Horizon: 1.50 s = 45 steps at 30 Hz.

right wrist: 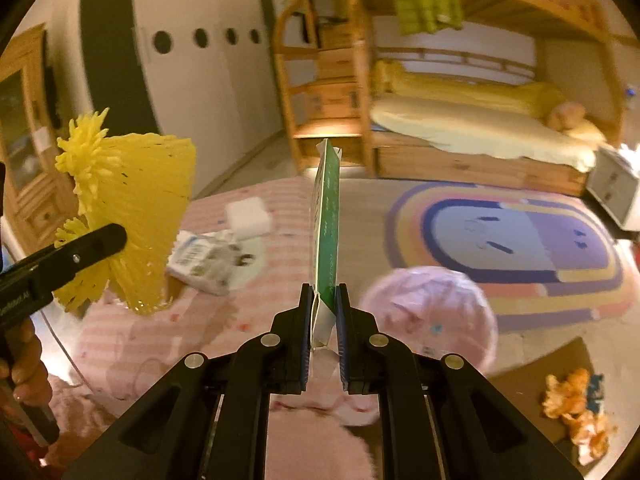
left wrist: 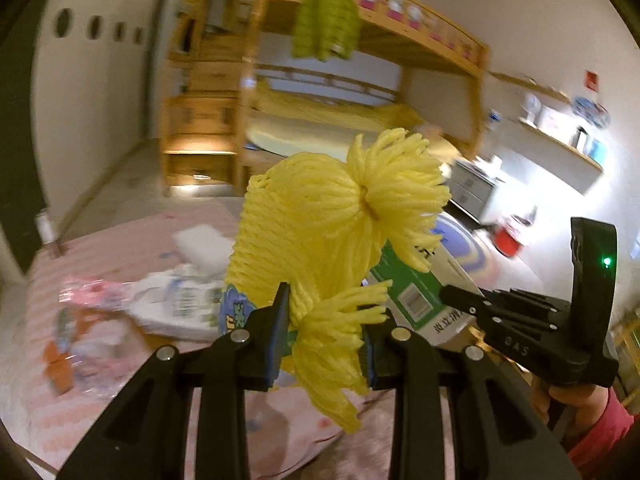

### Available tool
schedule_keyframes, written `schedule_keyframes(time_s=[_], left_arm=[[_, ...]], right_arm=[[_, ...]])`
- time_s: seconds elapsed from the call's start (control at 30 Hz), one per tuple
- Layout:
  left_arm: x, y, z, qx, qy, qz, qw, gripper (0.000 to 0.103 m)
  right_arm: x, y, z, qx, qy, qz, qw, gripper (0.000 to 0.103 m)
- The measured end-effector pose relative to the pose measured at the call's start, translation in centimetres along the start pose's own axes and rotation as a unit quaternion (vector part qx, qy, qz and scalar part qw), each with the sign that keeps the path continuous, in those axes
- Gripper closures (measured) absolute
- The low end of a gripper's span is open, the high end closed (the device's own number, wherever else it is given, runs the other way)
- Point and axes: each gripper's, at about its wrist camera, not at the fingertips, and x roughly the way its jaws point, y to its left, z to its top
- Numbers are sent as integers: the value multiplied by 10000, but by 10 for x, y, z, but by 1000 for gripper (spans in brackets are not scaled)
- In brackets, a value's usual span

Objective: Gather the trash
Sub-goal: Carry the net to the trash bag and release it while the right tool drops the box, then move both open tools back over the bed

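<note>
— Right, what have I got in each tool?

— My left gripper [left wrist: 324,328] is clamped on the yellow foam net [left wrist: 320,224], which sticks up between the pads with its frayed ends splayed. My right gripper [right wrist: 324,316] is pinched on the bottom edge of a flattened green carton [right wrist: 327,232], held upright and edge-on.

— Where are they?

— Both are lifted over the pink bed [right wrist: 224,320], side by side. A white wrapper [right wrist: 208,260] and a white block [right wrist: 248,214] lie on the cover. Orange peel [right wrist: 576,412] sits on the brown board at the right.
</note>
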Motion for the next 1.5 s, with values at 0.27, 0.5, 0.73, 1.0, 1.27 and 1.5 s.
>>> schedule_keyframes(time_s=[0.27, 0.5, 0.73, 1.0, 1.27, 1.5], left_arm=[[93, -31, 13, 201, 630, -573, 9962, 74], [173, -55, 19, 388, 1113, -876, 9892, 72], [237, -58, 17, 379, 1527, -799, 9843, 49], [228, -40, 19, 171, 1419, -600, 9879, 37], [198, -40, 30, 117, 1178, -546, 9915, 34], [136, -21, 28, 103, 753, 101, 9971, 34]], right_arm=[[24, -63, -12, 493, 249, -788, 9954, 91], [68, -107, -14, 797, 630, -1081, 9889, 91], [117, -138, -19, 1036, 943, -1158, 9833, 84], [131, -152, -27, 1295, 1095, -1134, 9790, 65], [78, -137, -16, 1305, 706, -1063, 9832, 64], [38, -111, -6, 1201, 356, -788, 9890, 64]])
